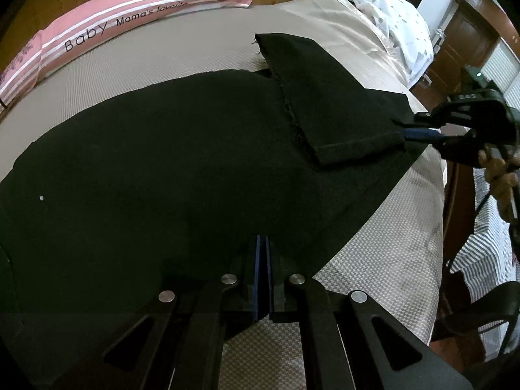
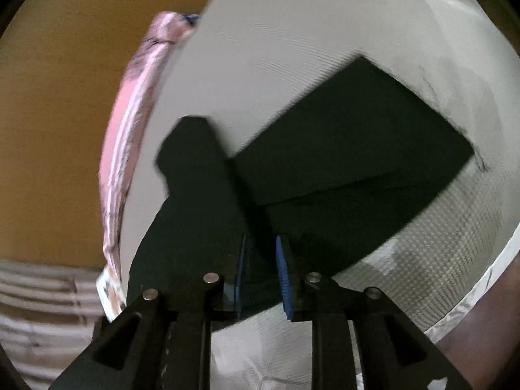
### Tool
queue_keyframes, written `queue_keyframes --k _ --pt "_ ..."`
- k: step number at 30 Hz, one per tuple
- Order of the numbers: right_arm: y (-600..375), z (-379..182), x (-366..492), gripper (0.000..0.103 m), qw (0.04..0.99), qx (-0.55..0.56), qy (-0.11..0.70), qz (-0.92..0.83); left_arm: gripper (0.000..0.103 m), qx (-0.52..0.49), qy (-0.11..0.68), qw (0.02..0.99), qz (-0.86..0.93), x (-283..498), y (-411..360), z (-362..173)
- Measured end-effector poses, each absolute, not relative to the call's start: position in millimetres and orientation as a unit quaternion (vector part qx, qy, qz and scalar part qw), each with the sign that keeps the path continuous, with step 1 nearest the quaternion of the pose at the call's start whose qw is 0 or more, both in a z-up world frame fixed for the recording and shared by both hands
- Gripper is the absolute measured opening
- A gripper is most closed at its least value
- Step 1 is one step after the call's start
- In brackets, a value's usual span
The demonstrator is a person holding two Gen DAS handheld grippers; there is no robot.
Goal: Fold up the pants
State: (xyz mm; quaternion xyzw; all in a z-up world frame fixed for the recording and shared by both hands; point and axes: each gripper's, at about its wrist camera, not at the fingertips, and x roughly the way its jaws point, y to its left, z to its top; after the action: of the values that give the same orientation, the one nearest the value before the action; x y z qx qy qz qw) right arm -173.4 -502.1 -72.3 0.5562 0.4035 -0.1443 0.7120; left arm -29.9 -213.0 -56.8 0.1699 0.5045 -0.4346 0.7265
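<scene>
Pants [image 1: 162,169] on bed | left gripper [image 1: 261,247] clamped on them | right gripper [image 2: 263,253] slightly parted, loose.

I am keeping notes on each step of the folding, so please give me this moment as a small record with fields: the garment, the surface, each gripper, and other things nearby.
garment: black pants, spread flat, leg end folded back over them
folded part: folded leg lying on top, its hem toward the right gripper
surface: bed with a beige woven cover
left gripper: jaws shut, at the near edge of the pants
right gripper: jaws slightly apart, at the hem of the folded leg
nearby: pink striped pillow at the far edge
</scene>
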Motion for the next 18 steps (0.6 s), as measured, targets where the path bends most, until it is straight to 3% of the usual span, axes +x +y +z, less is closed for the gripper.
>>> queue_keyframes --k 7,9,18 --pt "-522.6 -94.7 -164.6 0.017 0.689 0.613 0.347 -0.168 0.004 0.169 0.504 0.727 -0.435 -29.8 -213.4 -57.6" --pt "-530.8 -88.2 -156.1 0.009 0.702 0.602 0.338 -0.174 0.004 0.169 0.504 0.727 -0.435 -29.6 -213.5 -58.0" --pt "-572.3 -58.8 -106.4 0.004 0.742 0.557 0.309 -0.212 0.004 0.17 0.502 0.727 -0.436 -31.6 -213.3 -57.8"
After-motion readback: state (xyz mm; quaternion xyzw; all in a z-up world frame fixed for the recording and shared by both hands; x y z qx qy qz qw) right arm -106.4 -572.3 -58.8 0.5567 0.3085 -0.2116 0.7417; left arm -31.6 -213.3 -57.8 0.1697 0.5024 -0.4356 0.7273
